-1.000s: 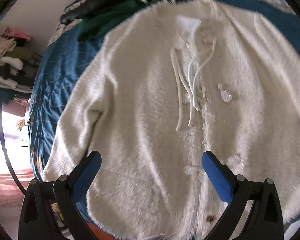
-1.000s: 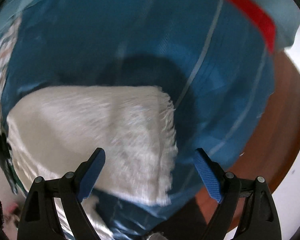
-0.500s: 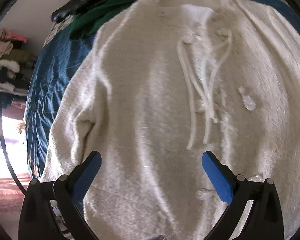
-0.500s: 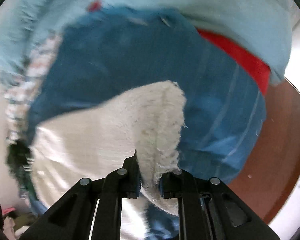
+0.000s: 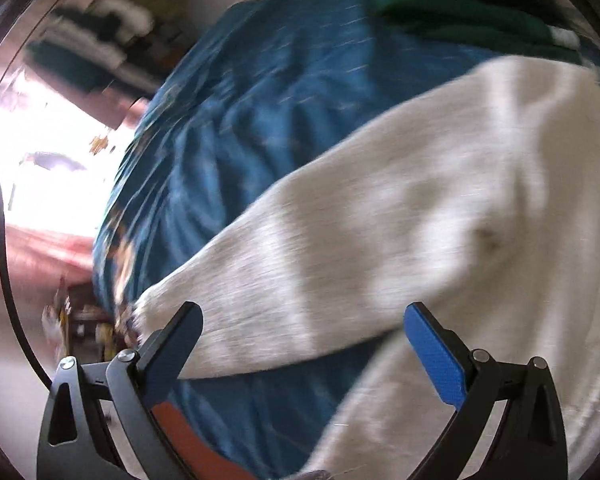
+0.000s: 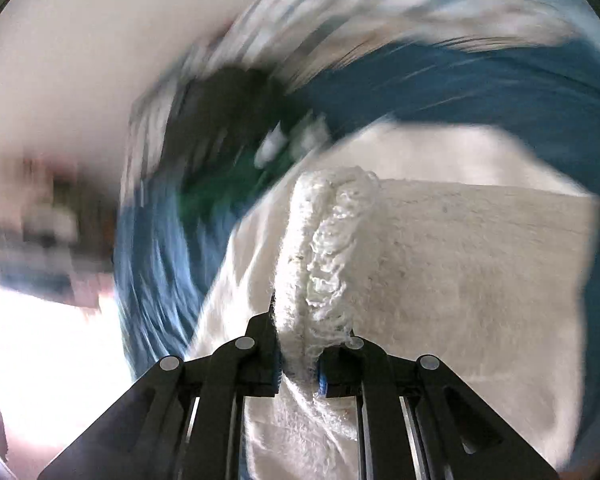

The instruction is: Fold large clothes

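A large fluffy white cardigan [image 5: 440, 208] lies on a blue bedspread [image 5: 240, 120]. In the left wrist view its left sleeve [image 5: 268, 292] stretches out towards the bed's edge, and my left gripper [image 5: 302, 320] is open right above the sleeve's cuff end, holding nothing. In the right wrist view my right gripper [image 6: 298, 364] is shut on the other sleeve's ribbed cuff [image 6: 328, 248] and holds it lifted over the cardigan's body [image 6: 480, 264]. Both views are motion blurred.
A pile of dark and green clothes [image 5: 472, 12] lies at the far side of the bed, also in the right wrist view [image 6: 224, 140]. Shelves with folded clothes [image 5: 100, 32] stand beyond the bed on the left. A black cable [image 5: 4, 240] hangs at the left.
My left gripper swung left from over the cardigan's front to the left sleeve's cuff. My right gripper closed on the right sleeve's cuff and carried it up and over the cardigan's body.
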Available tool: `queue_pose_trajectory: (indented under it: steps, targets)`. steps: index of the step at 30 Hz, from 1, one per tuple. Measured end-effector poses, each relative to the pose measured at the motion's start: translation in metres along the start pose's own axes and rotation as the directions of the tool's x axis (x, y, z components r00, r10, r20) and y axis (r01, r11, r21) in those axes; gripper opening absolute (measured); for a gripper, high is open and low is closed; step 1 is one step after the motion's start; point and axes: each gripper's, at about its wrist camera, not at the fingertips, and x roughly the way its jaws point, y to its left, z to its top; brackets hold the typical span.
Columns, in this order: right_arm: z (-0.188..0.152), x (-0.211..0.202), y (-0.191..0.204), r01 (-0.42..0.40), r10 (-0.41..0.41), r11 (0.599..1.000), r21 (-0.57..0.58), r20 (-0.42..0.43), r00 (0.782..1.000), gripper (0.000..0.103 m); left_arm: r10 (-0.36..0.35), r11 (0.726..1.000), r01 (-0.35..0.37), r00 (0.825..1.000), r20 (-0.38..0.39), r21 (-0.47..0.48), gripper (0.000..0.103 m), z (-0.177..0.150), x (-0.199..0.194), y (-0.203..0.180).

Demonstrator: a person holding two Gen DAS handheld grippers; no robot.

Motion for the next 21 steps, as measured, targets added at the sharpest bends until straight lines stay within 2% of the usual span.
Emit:
queue_pose_trajectory:
  steps: [2, 4, 6, 7, 9, 11, 13, 14, 15, 16, 17, 18, 19, 20, 21]
  targets:
    - [-0.012, 0.068, 0.037, 0.017, -0.027, 0.995, -0.101, -0.091, 0.995, 0.013, 0.027, 0.999, -0.028, 0.999, -0.024, -0.027, 0.103, -0.003, 0.017, 0.021]
    - [-0.027, 0.141, 0.066, 0.071, -0.109, 0.975, -0.209, -0.176, 0.978, 0.014, 0.048, 0.998, -0.051, 0.998, -0.048, -0.047, 0.103, -0.013, 0.028, 0.036]
    - [-0.045, 0.191, 0.078, 0.081, -0.158, 0.958, -0.276, -0.271, 0.949, 0.024, 0.062, 0.995, -0.066, 0.996, -0.068, -0.071, 0.103, -0.021, 0.038, 0.054]
    - [-0.051, 0.199, 0.08, 0.078, -0.164, 0.955, -0.286, -0.293, 0.942, 0.025, 0.064, 0.994, -0.071, 0.995, -0.083, -0.08, 0.103, -0.025, 0.042, 0.063]
    - [-0.056, 0.198, 0.077, -0.013, -0.066, 0.973, -0.231, -0.328, 0.942, 0.04, 0.061, 0.992, -0.073, 0.992, -0.111, -0.106, 0.103, -0.034, 0.045, 0.078]
    - [-0.057, 0.162, 0.061, -0.066, 0.013, 0.984, -0.166, -0.301, 0.954, 0.051, 0.044, 0.985, -0.068, 0.987, -0.152, -0.156, 0.103, -0.046, 0.049, 0.095]
    - [-0.055, 0.121, 0.037, -0.085, 0.054, 0.989, -0.118, -0.246, 0.968, 0.052, 0.021, 0.979, -0.058, 0.982, -0.189, -0.194, 0.103, -0.057, 0.048, 0.103]
    - [-0.054, 0.1, 0.021, -0.06, 0.038, 0.994, -0.096, -0.213, 0.976, 0.053, 0.004, 0.975, -0.05, 0.978, -0.209, -0.215, 0.103, -0.062, 0.05, 0.109]
    - [-0.048, 0.071, 0.0, 0.024, -0.037, 0.996, -0.081, -0.161, 0.986, 0.053, -0.006, 0.973, -0.045, 0.975, -0.221, -0.225, 0.103, -0.067, 0.05, 0.109]
    - [-0.042, 0.057, -0.013, 0.116, -0.126, 0.99, -0.082, -0.127, 0.984, 0.053, -0.018, 0.972, -0.037, 0.973, -0.231, -0.232, 0.103, -0.071, 0.051, 0.111]
    - [-0.044, 0.04, -0.04, 0.278, -0.287, 0.955, -0.098, -0.095, 0.953, 0.053, -0.024, 0.973, -0.032, 0.972, -0.235, -0.231, 0.103, -0.074, 0.052, 0.11]
    - [-0.042, 0.033, -0.058, 0.384, -0.394, 0.916, -0.116, -0.09, 0.915, 0.053, -0.02, 0.975, -0.033, 0.972, -0.233, -0.221, 0.103, -0.076, 0.054, 0.109]
    - [-0.045, 0.03, -0.082, 0.495, -0.509, 0.858, -0.136, -0.096, 0.856, 0.053, -0.013, 0.978, -0.036, 0.973, -0.231, -0.207, 0.103, -0.077, 0.056, 0.105]
    - [-0.047, 0.033, -0.104, 0.565, -0.583, 0.811, -0.154, -0.121, 0.804, 0.053, -0.009, 0.981, -0.036, 0.974, -0.228, -0.191, 0.103, -0.077, 0.059, 0.101]
    - [-0.051, 0.043, -0.131, 0.597, -0.622, 0.782, -0.179, -0.164, 0.766, 0.053, -0.007, 0.982, -0.036, 0.974, -0.226, -0.184, 0.103, -0.077, 0.059, 0.097]
